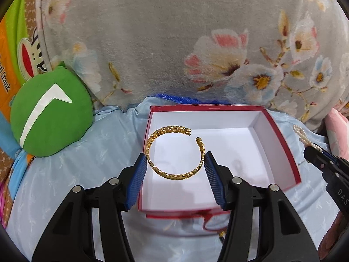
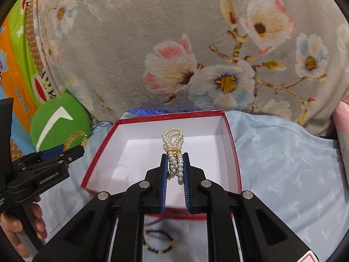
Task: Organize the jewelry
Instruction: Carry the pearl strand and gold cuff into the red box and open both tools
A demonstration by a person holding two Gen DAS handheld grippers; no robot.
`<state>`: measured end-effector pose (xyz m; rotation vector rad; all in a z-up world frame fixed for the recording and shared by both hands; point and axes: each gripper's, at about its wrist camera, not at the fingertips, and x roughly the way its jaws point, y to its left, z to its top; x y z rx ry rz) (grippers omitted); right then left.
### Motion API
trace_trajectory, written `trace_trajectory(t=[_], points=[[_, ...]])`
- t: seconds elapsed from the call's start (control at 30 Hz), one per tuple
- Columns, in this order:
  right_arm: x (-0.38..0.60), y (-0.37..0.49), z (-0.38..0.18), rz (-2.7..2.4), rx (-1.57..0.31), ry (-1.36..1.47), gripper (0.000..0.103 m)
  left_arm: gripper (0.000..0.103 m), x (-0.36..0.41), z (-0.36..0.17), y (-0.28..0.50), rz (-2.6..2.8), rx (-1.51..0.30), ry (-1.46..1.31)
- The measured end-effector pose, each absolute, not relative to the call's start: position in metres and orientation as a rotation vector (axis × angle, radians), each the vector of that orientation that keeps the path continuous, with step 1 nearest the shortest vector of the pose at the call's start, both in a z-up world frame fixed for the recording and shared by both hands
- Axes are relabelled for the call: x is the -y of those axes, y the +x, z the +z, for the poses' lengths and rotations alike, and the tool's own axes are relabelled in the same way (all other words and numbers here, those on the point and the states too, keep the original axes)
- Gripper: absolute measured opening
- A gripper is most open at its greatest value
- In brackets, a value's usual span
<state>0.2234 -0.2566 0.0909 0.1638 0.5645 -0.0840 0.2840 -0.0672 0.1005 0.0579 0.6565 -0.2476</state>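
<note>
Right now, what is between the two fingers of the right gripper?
In the right wrist view, a bundled pearl bracelet sits between the right gripper fingers, clamped over the open red box. Nothing else lies in the gap.

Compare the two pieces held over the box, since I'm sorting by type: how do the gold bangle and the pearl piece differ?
The gold bangle is one rigid open cuff with a braided pattern; the pearl piece is several white beaded strands bunched and tied with a gold band. The left tongs stand wide across the bangle; the right tongs pinch the pearls narrowly. Both are held over the red box.
</note>
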Motion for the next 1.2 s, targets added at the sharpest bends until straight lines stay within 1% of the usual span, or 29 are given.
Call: trace_trajectory(t=[0.13, 0.27, 0.6, 0.67, 0.73, 0.77, 0.8, 0.83, 0.87, 1.2], points=[[0.266, 0.264, 0.081, -0.091, -0.59, 0.182, 0.012, 0.053, 0.083, 0.092, 0.312, -0.234, -0.642, 0.086], [0.269, 0.295, 0.066, -0.104, -0.618, 0.168, 0.012, 0.053, 0.093, 0.078, 0.341, -0.252, -0.699, 0.061], [0.281, 0.339, 0.032, -0.116, -0.694, 0.161, 0.012, 0.053, 0.115, 0.051, 0.383, -0.232, -0.709, 0.078], [0.283, 0.342, 0.028, -0.106, -0.702, 0.161, 0.013, 0.058, 0.116, 0.047, 0.389, -0.219, -0.714, 0.079], [0.284, 0.342, 0.026, -0.116, -0.695, 0.156, 0.017, 0.074, 0.114, 0.043, 0.391, -0.214, -0.715, 0.059], [0.285, 0.342, 0.026, -0.118, -0.691, 0.153, 0.024, 0.076, 0.113, 0.042, 0.392, -0.207, -0.71, 0.05], [0.286, 0.342, 0.025, -0.126, -0.685, 0.149, 0.033, 0.078, 0.111, 0.041, 0.392, -0.209, -0.705, 0.042], [0.288, 0.34, 0.025, -0.132, -0.677, 0.15, 0.037, 0.08, 0.111, 0.04, 0.391, -0.209, -0.704, 0.04], [0.289, 0.339, 0.025, -0.133, -0.673, 0.156, 0.039, 0.081, 0.11, 0.039, 0.39, -0.205, -0.706, 0.038], [0.299, 0.326, 0.006, -0.152, -0.717, 0.181, 0.039, 0.081, 0.103, 0.033, 0.365, -0.22, -0.707, 0.047]])
